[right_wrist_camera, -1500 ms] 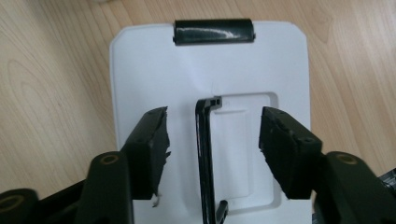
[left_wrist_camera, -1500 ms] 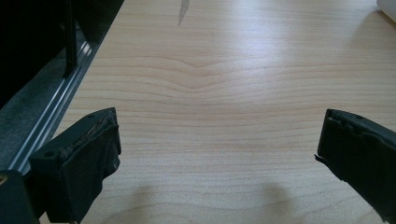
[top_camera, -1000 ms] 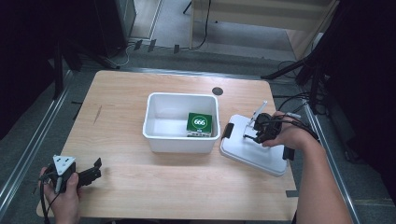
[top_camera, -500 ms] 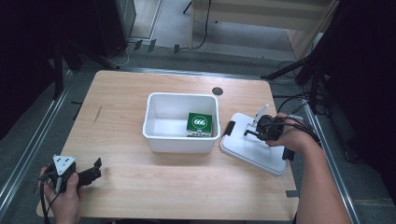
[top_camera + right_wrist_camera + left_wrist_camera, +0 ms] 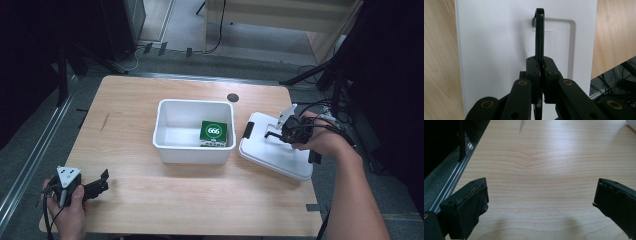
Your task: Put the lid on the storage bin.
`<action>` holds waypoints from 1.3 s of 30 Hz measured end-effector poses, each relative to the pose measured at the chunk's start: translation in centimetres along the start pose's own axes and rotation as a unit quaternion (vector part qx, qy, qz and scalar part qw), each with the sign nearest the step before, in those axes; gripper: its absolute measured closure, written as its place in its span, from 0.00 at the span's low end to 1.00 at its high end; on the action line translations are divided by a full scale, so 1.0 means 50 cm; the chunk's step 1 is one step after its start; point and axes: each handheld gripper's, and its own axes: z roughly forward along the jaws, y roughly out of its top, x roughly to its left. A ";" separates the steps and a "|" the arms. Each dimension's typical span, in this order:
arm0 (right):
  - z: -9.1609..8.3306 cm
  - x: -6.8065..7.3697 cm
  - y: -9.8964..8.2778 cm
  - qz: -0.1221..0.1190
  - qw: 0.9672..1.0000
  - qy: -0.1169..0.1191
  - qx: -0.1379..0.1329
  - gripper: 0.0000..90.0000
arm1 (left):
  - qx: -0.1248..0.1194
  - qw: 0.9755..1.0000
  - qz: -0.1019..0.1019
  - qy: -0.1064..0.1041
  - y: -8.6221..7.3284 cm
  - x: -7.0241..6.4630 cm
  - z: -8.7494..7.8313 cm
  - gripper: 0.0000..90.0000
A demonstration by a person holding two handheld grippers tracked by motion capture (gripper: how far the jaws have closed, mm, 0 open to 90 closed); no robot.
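The wooden table (image 5: 150, 200) carries a white plastic bin (image 5: 192, 148) at its middle, with a green box marked 666 (image 5: 213, 132) inside against the right wall. Just right of the bin lies the bin's white lid (image 5: 277, 152), flat near the table's right edge. The right gripper (image 5: 276, 134) has its jaws pressed together on the lid's black carrying handle (image 5: 539, 35), which stands upright out of its recess. The left gripper (image 5: 102, 182) rests at the near left corner, jaws spread over bare wood, holding nothing. The step in hand looks like picking the lid up by its handle; next it likely needs lifting clear, carrying left and lowering squarely onto the bin's rim.
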 end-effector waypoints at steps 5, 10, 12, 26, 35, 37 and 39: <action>-0.043 -0.011 0.009 -0.005 1.000 -0.004 0.000 0.95 | 0.000 1.000 0.001 0.000 0.000 -0.001 0.000 0.00; -0.086 -0.021 0.020 -0.005 1.000 -0.007 -0.008 0.95 | 0.000 1.000 0.000 0.000 0.000 -0.001 0.000 0.00; -0.102 -0.023 0.028 -0.010 1.000 -0.008 -0.010 0.95 | -0.001 1.000 0.001 -0.001 0.000 -0.001 0.000 0.00; -0.177 -0.026 0.093 -0.053 0.998 -0.019 -0.006 0.95 | 0.001 1.000 -0.002 -0.002 -0.001 -0.001 0.000 0.00; -0.207 -0.023 0.129 -0.061 0.997 -0.018 -0.032 0.95 | 0.001 1.000 -0.002 -0.002 -0.001 0.000 0.000 0.00; -0.206 -0.020 0.142 -0.069 0.997 -0.016 -0.032 0.95 | 0.001 1.000 -0.002 -0.002 0.000 0.000 0.000 0.00; -0.205 -0.015 0.157 -0.074 0.997 -0.014 -0.033 0.95 | 0.002 1.000 -0.002 -0.002 0.000 0.000 -0.001 0.00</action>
